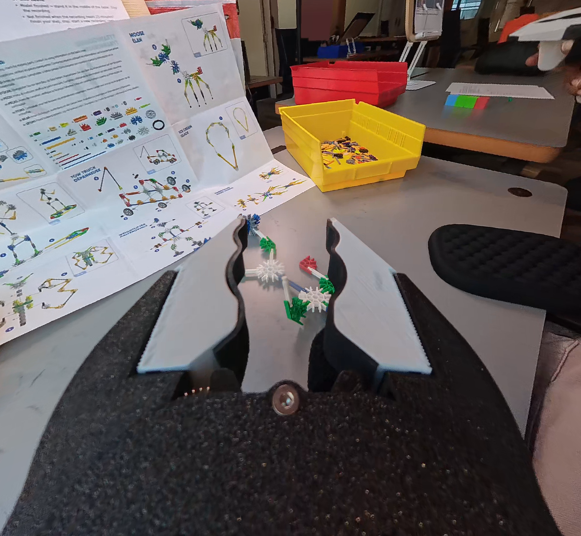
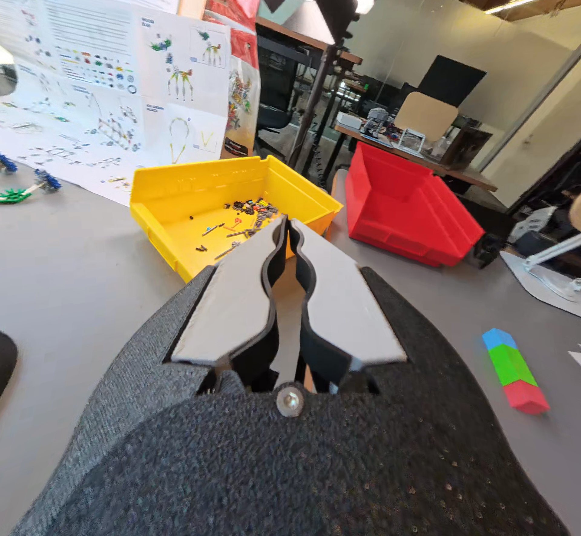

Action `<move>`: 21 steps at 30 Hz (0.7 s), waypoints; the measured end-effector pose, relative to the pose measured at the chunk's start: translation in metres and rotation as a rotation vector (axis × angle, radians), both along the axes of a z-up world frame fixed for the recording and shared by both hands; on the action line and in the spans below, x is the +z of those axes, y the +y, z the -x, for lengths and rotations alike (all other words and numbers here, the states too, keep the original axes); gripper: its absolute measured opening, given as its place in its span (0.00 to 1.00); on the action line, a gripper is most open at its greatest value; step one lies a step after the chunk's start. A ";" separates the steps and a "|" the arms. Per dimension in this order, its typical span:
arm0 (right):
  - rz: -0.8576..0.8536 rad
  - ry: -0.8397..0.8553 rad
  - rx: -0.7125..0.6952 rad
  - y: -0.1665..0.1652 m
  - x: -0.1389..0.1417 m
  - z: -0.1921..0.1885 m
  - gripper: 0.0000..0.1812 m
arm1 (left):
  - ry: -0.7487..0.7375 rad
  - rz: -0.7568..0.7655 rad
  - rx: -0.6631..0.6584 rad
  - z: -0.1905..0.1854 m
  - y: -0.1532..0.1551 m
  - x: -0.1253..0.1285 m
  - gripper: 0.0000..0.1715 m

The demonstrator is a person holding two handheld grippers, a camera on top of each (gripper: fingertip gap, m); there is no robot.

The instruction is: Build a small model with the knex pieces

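My left gripper [image 1: 284, 222] is low over the grey table [image 1: 408, 222]. A small rod-and-connector model [image 1: 283, 272] of white, green, red and blue pieces rests on the table between its fingers. The left pad meets the end of a white rod and the right pad meets a green connector [image 1: 327, 285], so the gripper is shut across the model. My right gripper [image 2: 287, 220] is shut above the near right corner of the yellow bin [image 2: 163, 194], over a heap of small dark parts [image 2: 251, 206]. I see nothing between its tips. The end of the model also shows in the right wrist view [image 2: 47, 180].
A folded instruction sheet [image 1: 110, 143] leans up at the left. The yellow bin [image 1: 314, 143] stands beyond the model, with red bins [image 1: 345, 81] behind it. A black pad [image 1: 503, 263] lies at the right. A blue, green and red block [image 2: 512, 370] lies right of my right gripper.
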State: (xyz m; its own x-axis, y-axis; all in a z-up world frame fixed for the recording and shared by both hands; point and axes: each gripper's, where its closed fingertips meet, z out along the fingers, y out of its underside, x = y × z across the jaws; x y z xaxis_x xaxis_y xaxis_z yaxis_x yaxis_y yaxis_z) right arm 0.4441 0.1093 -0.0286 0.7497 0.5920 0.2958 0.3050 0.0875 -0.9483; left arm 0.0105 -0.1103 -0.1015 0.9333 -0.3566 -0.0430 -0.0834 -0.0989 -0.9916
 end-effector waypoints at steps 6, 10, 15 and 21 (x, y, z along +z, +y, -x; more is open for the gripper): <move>-0.014 0.238 -0.347 0.036 0.034 -0.123 0.05 | -0.035 0.048 0.037 0.032 -0.017 -0.026 0.29; -0.052 0.310 -0.527 0.024 0.039 -0.197 0.09 | -0.107 0.085 0.100 0.057 -0.019 -0.043 0.29; -0.119 0.309 -0.683 -0.004 0.043 -0.265 0.15 | -0.137 0.075 0.135 0.062 -0.005 -0.040 0.29; -0.048 0.270 -0.799 -0.004 0.015 -0.339 0.15 | -0.065 0.078 0.087 0.036 0.024 -0.030 0.29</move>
State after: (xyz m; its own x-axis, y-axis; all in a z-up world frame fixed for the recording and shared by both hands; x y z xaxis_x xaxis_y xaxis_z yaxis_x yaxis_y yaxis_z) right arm 0.7827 0.1056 -0.0140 0.9863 -0.1548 0.0574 0.0557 -0.0156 -0.9983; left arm -0.0250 -0.0867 -0.1312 0.9608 -0.2738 0.0434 -0.0069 -0.1802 -0.9836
